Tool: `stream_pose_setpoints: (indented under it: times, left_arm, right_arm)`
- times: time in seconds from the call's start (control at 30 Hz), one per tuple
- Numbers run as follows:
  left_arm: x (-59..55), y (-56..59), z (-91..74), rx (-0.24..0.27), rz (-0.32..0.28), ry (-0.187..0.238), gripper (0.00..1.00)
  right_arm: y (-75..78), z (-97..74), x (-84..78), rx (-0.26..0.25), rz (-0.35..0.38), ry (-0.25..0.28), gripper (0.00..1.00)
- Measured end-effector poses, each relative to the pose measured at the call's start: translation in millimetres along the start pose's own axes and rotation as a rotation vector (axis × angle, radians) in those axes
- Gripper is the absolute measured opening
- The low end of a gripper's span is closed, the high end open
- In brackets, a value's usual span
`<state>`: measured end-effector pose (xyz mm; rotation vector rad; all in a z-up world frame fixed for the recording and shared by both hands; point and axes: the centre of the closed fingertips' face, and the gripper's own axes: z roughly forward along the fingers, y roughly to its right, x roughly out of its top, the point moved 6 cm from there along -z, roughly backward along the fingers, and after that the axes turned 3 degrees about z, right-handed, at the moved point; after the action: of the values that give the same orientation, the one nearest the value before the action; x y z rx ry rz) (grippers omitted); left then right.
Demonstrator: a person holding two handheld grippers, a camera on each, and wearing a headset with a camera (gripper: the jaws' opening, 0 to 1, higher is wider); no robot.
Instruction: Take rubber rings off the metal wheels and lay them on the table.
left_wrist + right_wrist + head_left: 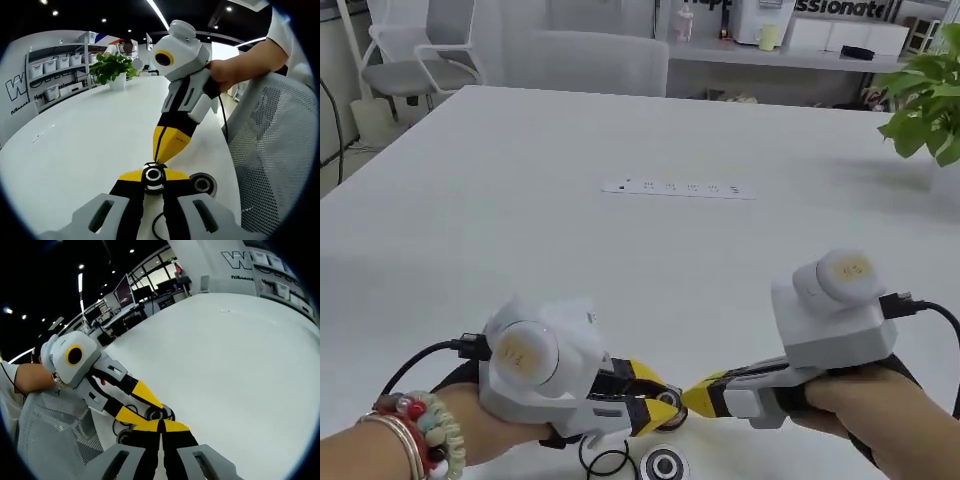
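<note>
Black rubber ring sits on a small silver metal wheel, at six o'clock above the white table. Left gripper fingers pinch the wheel. Right gripper fingers, pressed together, meet its rim. Peeling likely goes best with the wheel held firm and a steady outward pull.

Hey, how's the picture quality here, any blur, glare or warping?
Head view: even light, the white table washes out. Left gripper view: fisheye bends the shelves; the metal wheel is sharp. Right gripper view: same warping, ceiling lights bright against dark.
</note>
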<state>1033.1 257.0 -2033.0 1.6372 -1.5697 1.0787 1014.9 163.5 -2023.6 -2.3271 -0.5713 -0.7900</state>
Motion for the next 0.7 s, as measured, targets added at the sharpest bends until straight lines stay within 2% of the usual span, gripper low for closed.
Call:
stream_pose_setpoints:
  times: [0.2, 0.27, 0.3, 0.33, 0.37, 0.4, 0.47, 0.7]
  left_arm:
    - [-0.3, -0.1, -0.3, -0.001, -0.001, 0.002, 0.09]
    - [-0.3, 0.0, -0.3, -0.001, -0.002, 0.003, 0.09]
    - [-0.4, 0.0, -0.3, 0.000, -0.003, 0.003, 0.09]
    - [-0.5, 0.0, -0.2, 0.000, -0.004, 0.004, 0.09]
    - [-0.5, -0.1, -0.1, 0.001, -0.005, 0.005, 0.09]
    - [-0.8, -0.1, 0.0, 0.002, -0.009, 0.009, 0.09]
    - [-0.9, 0.0, -0.1, 0.002, -0.010, 0.015, 0.09]
    - [-1.0, 0.2, 0.5, 0.006, -0.016, 0.017, 0.09]
  right_arm:
    - [-4.6, 0.6, 2.6, 0.018, -0.020, 0.010, 0.00]
    - [-8.6, 1.6, 6.9, 0.045, -0.014, 0.037, 0.00]
    - [-10.4, 2.3, 5.9, 0.040, -0.012, 0.012, 0.00]
    - [-8.0, 3.1, 6.4, 0.006, -0.058, 0.016, 0.00]
    - [-11.6, 3.3, 6.4, 0.023, -0.062, 0.020, 0.00]
    - [-14.7, 2.6, 10.1, 0.050, -0.034, 0.045, 0.00]
    - [-10.5, 2.6, 8.4, 0.020, -0.034, 0.032, 0.00]
    - [-5.6, 2.2, 6.6, -0.007, -0.003, 0.033, 0.00]
